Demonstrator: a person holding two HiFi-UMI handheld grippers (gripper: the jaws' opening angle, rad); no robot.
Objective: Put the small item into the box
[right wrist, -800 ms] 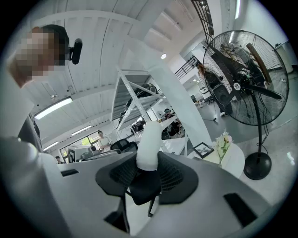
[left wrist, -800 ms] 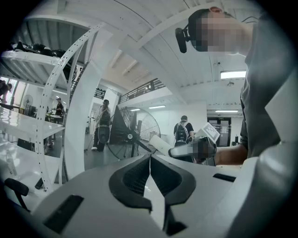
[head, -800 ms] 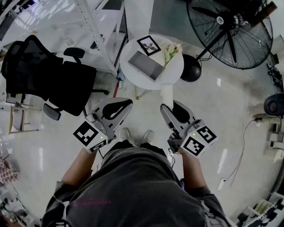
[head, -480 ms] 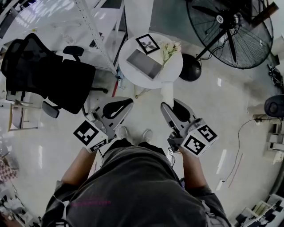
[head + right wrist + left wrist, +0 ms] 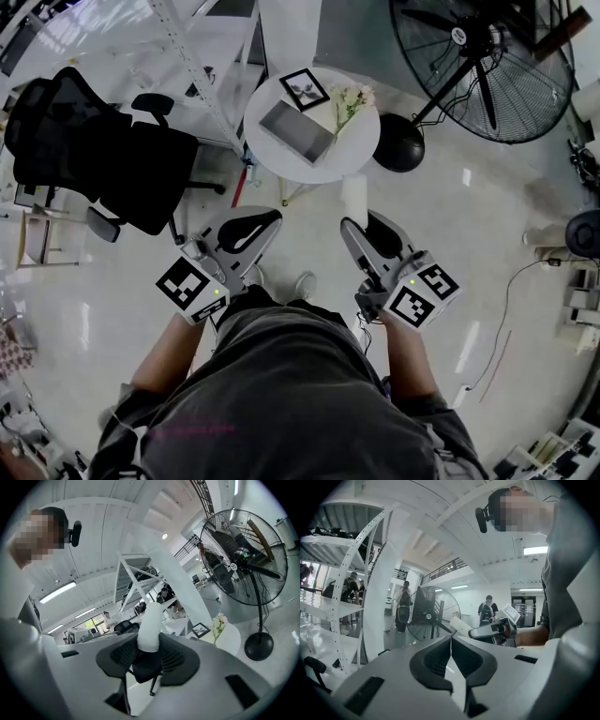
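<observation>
A small white cylinder-shaped item [image 5: 354,198] sticks out from my right gripper [image 5: 362,225], whose jaws are shut on it; it shows upright between the pads [image 5: 151,626] in the right gripper view. My left gripper [image 5: 262,220] is held beside it at waist height, jaws together with nothing in them [image 5: 451,641]. Both hang above the floor, short of the round white table [image 5: 366,141]. A flat grey box [image 5: 296,132] lies on that table, with a framed picture [image 5: 307,90] and a bunch of flowers [image 5: 348,99].
A black office chair [image 5: 103,159] stands at the left. A white rack [image 5: 202,66] rises behind the table. A large floor fan [image 5: 487,66] with its round base [image 5: 399,155] stands at the right. A cable [image 5: 511,300] trails on the floor.
The table and the room have slid slightly up and left in the head view. One of the person's shoes has gone out of sight. Both grippers keep their places and states.
</observation>
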